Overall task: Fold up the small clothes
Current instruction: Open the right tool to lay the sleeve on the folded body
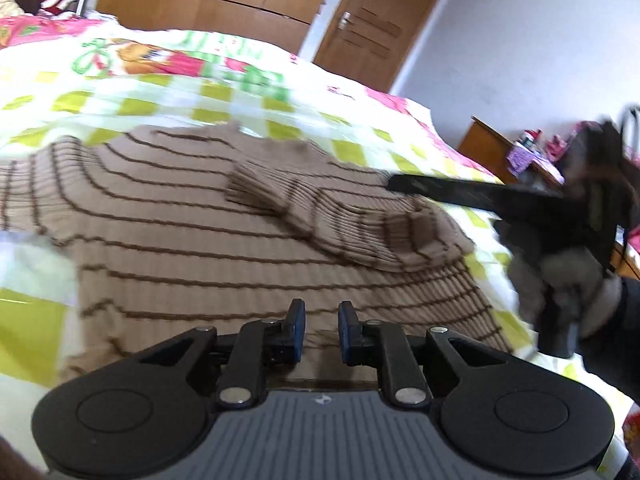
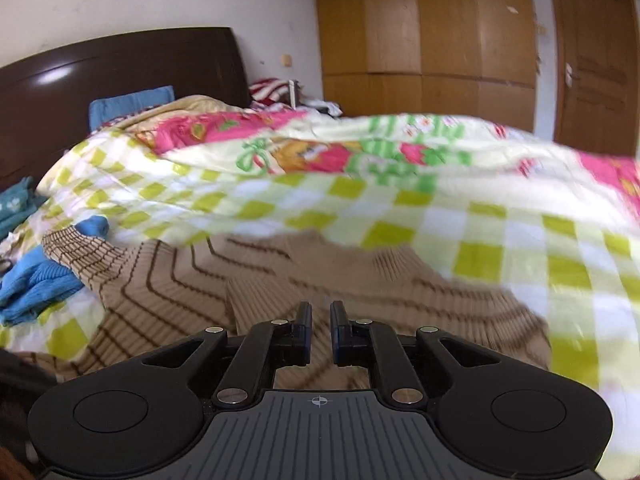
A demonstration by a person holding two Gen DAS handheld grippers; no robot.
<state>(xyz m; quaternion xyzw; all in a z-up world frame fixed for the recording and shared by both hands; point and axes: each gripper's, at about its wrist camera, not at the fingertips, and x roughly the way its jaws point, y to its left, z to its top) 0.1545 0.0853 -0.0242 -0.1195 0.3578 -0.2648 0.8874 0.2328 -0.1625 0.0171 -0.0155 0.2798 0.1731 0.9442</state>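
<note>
A tan knitted sweater with thin dark brown stripes (image 1: 180, 232) lies spread flat on the bed. One ribbed sleeve (image 1: 320, 208) is folded across its body. My left gripper (image 1: 322, 312) hovers over the sweater's near hem, open by a narrow gap with nothing between the blue pads. In the left wrist view my right gripper (image 1: 394, 183), held by a gloved hand (image 1: 560, 280), reaches in from the right to the sweater's far right edge. The right wrist view shows the same sweater (image 2: 280, 280) below my right gripper (image 2: 321, 312), whose jaws stand slightly apart and empty.
A checked green, white and pink quilt (image 2: 400, 208) covers the bed. Blue clothes (image 2: 36, 284) lie in a heap at the sweater's left. A dark headboard (image 2: 120, 72), a wooden wardrobe (image 2: 420, 40) and a door (image 1: 380, 20) stand behind. A cluttered bedside table (image 1: 516, 152) is at the right.
</note>
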